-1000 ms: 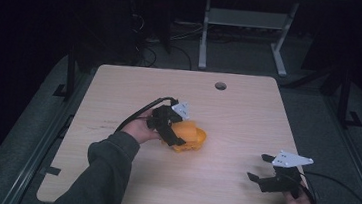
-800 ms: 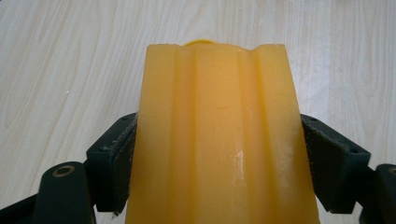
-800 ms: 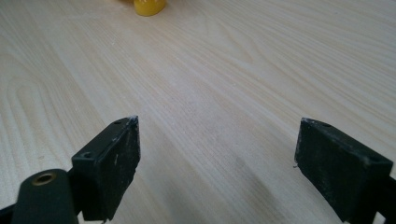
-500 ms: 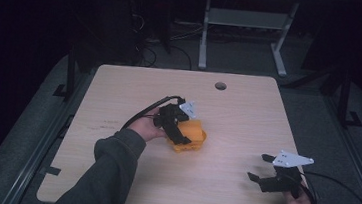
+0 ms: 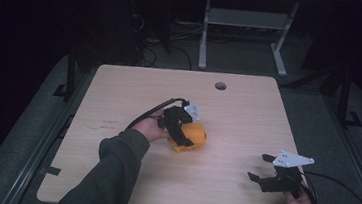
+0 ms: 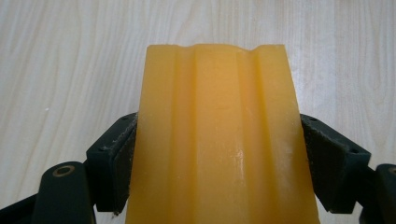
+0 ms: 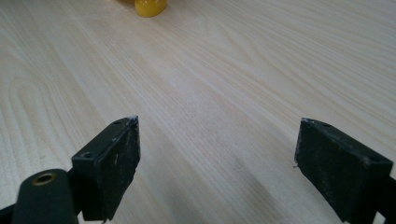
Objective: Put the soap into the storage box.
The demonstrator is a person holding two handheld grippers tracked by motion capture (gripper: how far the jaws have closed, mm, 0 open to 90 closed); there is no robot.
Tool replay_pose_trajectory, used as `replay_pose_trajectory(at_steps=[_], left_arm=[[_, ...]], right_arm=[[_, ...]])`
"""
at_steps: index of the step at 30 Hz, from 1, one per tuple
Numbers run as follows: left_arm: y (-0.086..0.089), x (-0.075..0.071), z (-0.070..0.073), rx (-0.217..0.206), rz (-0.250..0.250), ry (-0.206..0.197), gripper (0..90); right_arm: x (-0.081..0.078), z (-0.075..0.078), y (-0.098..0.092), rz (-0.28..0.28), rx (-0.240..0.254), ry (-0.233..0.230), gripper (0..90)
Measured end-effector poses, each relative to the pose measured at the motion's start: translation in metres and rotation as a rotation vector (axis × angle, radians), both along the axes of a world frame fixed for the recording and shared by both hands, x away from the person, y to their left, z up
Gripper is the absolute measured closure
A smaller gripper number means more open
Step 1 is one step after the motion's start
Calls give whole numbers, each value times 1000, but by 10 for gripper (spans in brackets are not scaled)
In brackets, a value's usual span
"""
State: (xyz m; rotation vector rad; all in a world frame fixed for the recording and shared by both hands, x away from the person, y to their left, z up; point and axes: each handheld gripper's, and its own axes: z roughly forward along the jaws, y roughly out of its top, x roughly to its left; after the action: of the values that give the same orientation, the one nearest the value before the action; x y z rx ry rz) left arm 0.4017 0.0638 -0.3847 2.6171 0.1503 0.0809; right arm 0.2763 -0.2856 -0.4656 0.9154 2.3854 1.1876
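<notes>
A yellow-orange ribbed block [image 5: 197, 135] rests at the middle of the wooden table [image 5: 119, 91]. My left gripper [image 5: 185, 135] comes at it from the left and is shut on it. In the left gripper view the block [image 6: 219, 93] stands between the two black pads [image 6: 120, 156], which press on its sides. My right gripper [image 5: 258, 167] hovers near the table's front right corner, open, with bare wood between its jaws [image 7: 217, 158]. In the right gripper view the block's rounded end [image 7: 149, 6] shows far off at the top edge.
A round cable hole [image 5: 220, 85] sits near the table's far edge. A white desk frame [image 5: 205, 39] stands on the floor beyond the table. Cables trail from both grippers, and a dark metal rail [image 5: 38, 153] runs along the left side.
My left gripper has shifted slightly to the right and turned a little, still shut on the block. The right gripper has stayed in place.
</notes>
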Motion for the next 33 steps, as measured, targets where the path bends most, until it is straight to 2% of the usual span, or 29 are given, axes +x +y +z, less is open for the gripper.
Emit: replay_pose_trajectory(at_steps=[4, 8, 14, 21, 33], left_arm=[[1, 2, -2, 1, 0, 7, 206], [0, 1, -6, 44, -2, 2, 206], [1, 3, -7, 37, 1, 3, 204], [0, 2, -8, 59, 14, -9, 195], [2, 1, -8, 56, 25, -2, 193]], right_arm=[[0, 0, 0, 1, 0, -2, 137], [0, 0, 0, -1, -1, -1, 137], [0, 1, 1, -1, -1, 1, 137], [0, 1, 1, 3, -2, 0, 137], [0, 0, 2, 4, -2, 4, 137]])
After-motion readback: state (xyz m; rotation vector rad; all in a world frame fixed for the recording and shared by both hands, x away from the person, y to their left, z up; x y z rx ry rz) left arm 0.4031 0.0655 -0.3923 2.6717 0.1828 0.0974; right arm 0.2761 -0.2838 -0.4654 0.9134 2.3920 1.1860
